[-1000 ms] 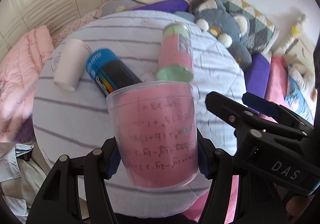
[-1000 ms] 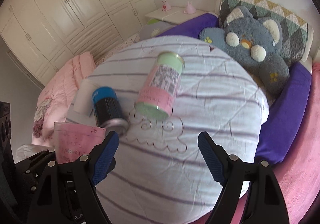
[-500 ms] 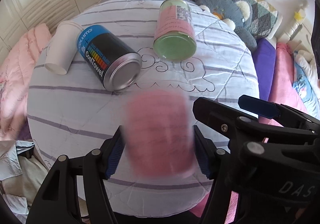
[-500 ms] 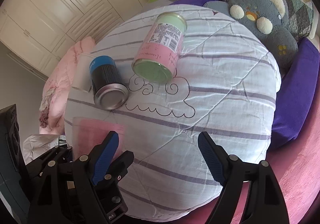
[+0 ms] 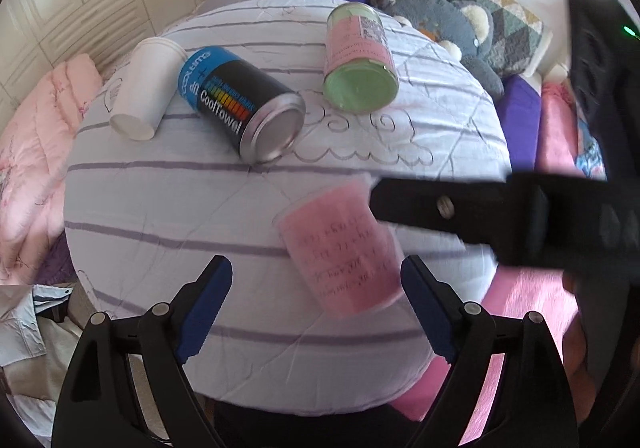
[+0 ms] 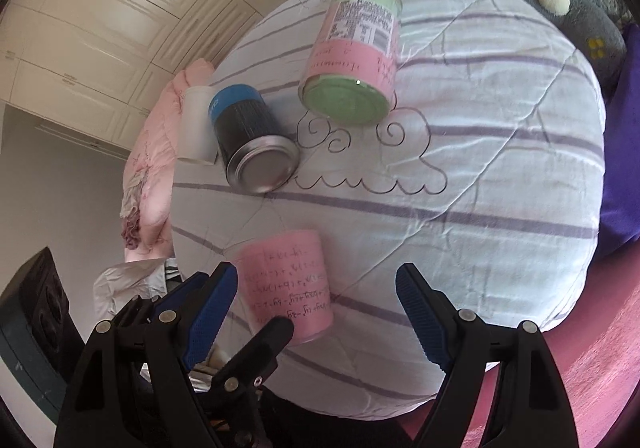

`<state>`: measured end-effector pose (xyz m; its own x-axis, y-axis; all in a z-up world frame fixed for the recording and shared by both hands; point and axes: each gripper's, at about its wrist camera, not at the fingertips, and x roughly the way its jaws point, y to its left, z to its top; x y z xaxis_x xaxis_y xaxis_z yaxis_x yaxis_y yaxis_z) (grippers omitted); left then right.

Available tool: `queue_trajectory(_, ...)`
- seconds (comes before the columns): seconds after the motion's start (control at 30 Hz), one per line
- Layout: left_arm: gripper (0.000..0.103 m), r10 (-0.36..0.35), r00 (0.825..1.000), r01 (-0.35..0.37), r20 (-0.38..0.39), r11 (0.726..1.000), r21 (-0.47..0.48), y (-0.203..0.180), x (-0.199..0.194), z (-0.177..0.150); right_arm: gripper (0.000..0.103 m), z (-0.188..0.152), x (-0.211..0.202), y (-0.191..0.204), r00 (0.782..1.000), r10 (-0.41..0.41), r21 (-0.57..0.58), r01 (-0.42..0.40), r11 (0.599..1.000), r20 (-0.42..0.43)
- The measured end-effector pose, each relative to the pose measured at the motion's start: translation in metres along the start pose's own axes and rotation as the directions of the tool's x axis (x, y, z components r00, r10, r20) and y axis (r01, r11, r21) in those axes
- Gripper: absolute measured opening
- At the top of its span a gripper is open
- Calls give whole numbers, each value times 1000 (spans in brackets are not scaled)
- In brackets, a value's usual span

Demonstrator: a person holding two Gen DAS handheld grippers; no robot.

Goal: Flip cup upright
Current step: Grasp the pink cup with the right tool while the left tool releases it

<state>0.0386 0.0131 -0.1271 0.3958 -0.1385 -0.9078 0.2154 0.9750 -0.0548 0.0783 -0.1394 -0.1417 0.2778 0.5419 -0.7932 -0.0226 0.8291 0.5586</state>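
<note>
The clear cup with pink written paper inside [image 5: 344, 248] stands on the striped quilt near its front edge, rim up; it also shows in the right wrist view [image 6: 290, 282]. My left gripper [image 5: 316, 288] is open, its blue-padded fingers apart on either side of the cup and not touching it. My right gripper [image 6: 316, 304] is open and empty, just right of the cup; its black arm [image 5: 500, 208] crosses the left wrist view beside the cup's rim.
On the quilt [image 5: 160, 208] behind the cup lie a black and blue CoolTowel can [image 5: 240, 104], a pink and green can [image 5: 358, 60] and a white paper cup [image 5: 144, 88], all on their sides. A grey plush bear [image 5: 448, 28] lies at the back right.
My left gripper has opened and let go of the pink cup, which now stands on the quilt. The right gripper has swung in beside the cup.
</note>
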Motion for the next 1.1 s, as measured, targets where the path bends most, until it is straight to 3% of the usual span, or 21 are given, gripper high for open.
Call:
queue_trajectory(0.23,88,-52,999,52,-9,998,-33,15,0,-7,83,2,22,5,998,-12,24,13,1000,-57)
queue_trajectory(0.47,88,-98,995,98,-29,995,-29,18,7,-10,83,11,40,33,992,-26,-76,17,997,-124)
queue_trajectory(0.8,93,-132,991,130,-34,990,-47,26,13,-12,82,10,77,49,965,-27,-164,-17,986,-260)
queue_trajectory(0.87,93,-137,990,135,-36,989,-54,27,15,-10,80,9,81,48,964,-21,-178,-27,984,-264)
queue_trajectory(0.9,93,-147,989,144,-37,988,-56,28,16,-10,70,9,79,46,966,-12,-181,-36,983,-259)
queue_trajectory(0.93,93,-153,987,151,-39,987,-55,28,16,-10,68,9,78,45,967,15,-175,-61,983,-254)
queue_trajectory(1.1,93,-157,987,156,-38,987,-35,20,20,-11,67,6,65,41,977,2,-216,-49,975,-213)
